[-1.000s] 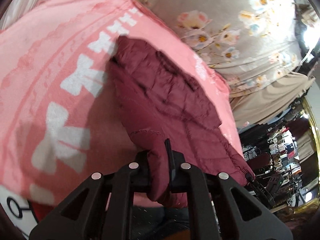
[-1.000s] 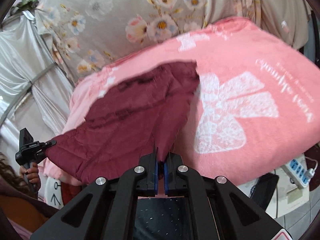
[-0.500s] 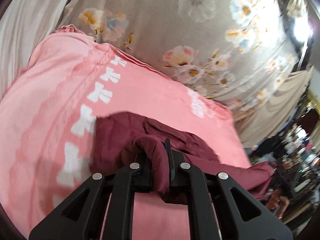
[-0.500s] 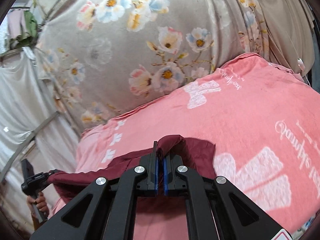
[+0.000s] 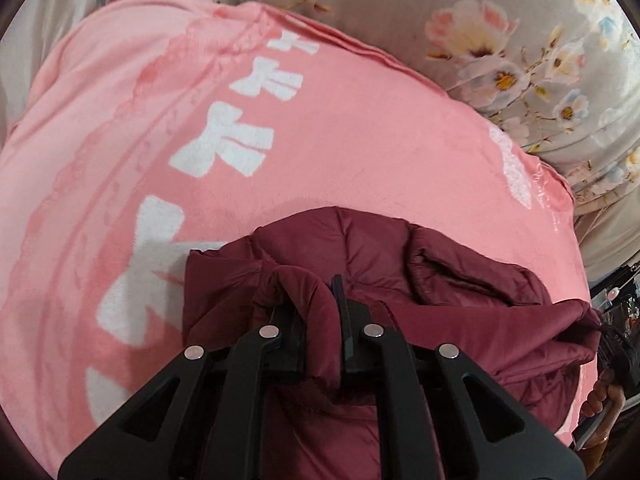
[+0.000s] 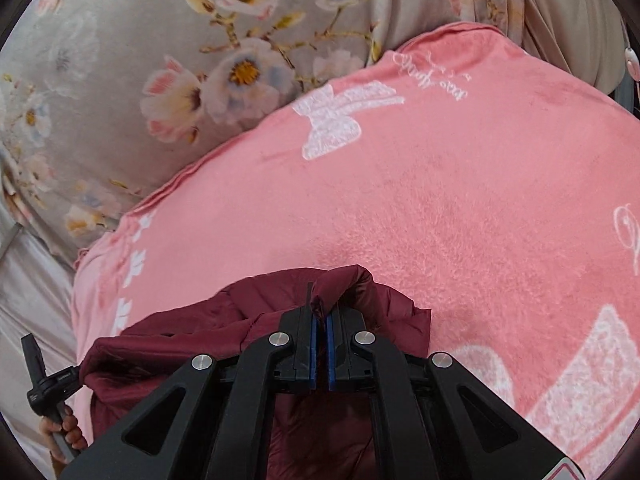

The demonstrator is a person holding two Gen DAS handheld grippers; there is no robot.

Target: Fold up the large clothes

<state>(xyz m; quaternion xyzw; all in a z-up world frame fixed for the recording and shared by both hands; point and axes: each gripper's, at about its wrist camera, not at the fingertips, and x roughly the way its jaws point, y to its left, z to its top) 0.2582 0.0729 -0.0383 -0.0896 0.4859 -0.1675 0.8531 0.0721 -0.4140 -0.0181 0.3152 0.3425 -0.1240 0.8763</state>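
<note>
A dark maroon quilted jacket [image 5: 460, 276] lies bunched on a pink blanket [image 5: 328, 128] with white bow prints. My left gripper [image 5: 320, 312] is shut on a fold of the jacket's edge, low over the blanket. My right gripper [image 6: 320, 320] is shut on another edge of the jacket [image 6: 372, 292], which folds over its fingertips. The jacket spans between both grippers, doubled over itself. The right gripper also shows at the right edge of the left wrist view [image 5: 616, 360]; the left one shows at the lower left of the right wrist view [image 6: 44, 384].
The pink blanket [image 6: 460, 200] covers a bed. A grey floral curtain [image 6: 180, 60] hangs behind it, also visible in the left wrist view [image 5: 520, 40]. Pale drapes [image 6: 24, 300] hang at the left. Dark clutter [image 5: 624, 288] sits at the far right.
Both grippers carried the jacket edge forward and down, from hanging off the bed's front to folded over itself on the blanket. Both stayed shut on the jacket.
</note>
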